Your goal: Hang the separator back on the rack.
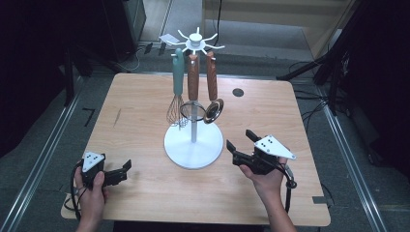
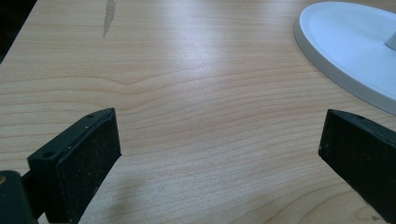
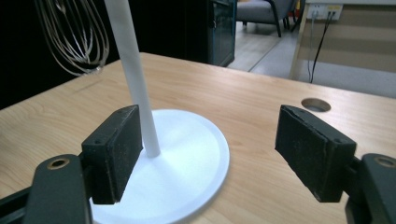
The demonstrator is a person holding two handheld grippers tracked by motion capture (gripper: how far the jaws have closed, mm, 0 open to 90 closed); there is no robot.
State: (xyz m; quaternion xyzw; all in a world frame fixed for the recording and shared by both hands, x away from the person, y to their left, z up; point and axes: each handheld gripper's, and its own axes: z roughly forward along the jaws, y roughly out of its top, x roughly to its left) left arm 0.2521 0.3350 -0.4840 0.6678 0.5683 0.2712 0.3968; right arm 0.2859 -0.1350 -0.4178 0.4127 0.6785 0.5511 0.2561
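Note:
A white utensil stand (image 1: 194,145) rises from a round base at the table's middle. From its top hub hang a teal-handled whisk (image 1: 177,94), a wooden-handled ring-shaped tool (image 1: 193,79) and a wooden-handled metal ladle (image 1: 212,104). My left gripper (image 1: 124,171) rests open near the front left corner, with bare wood between its jaws (image 2: 219,154) and the base's rim (image 2: 345,42) ahead to the right. My right gripper (image 1: 240,140) is held open just right of the base. Beyond it (image 3: 210,149) I see the stand's pole (image 3: 133,70) by the left jaw and the whisk wires (image 3: 74,37) above.
A round cable hole (image 1: 237,92) sits in the wooden table (image 1: 145,96) at the back right, and a dark streak (image 1: 117,117) marks the left side. Dark equipment and stand legs (image 1: 333,67) surround the table on the floor. Metal floor rails (image 1: 43,154) run along both sides.

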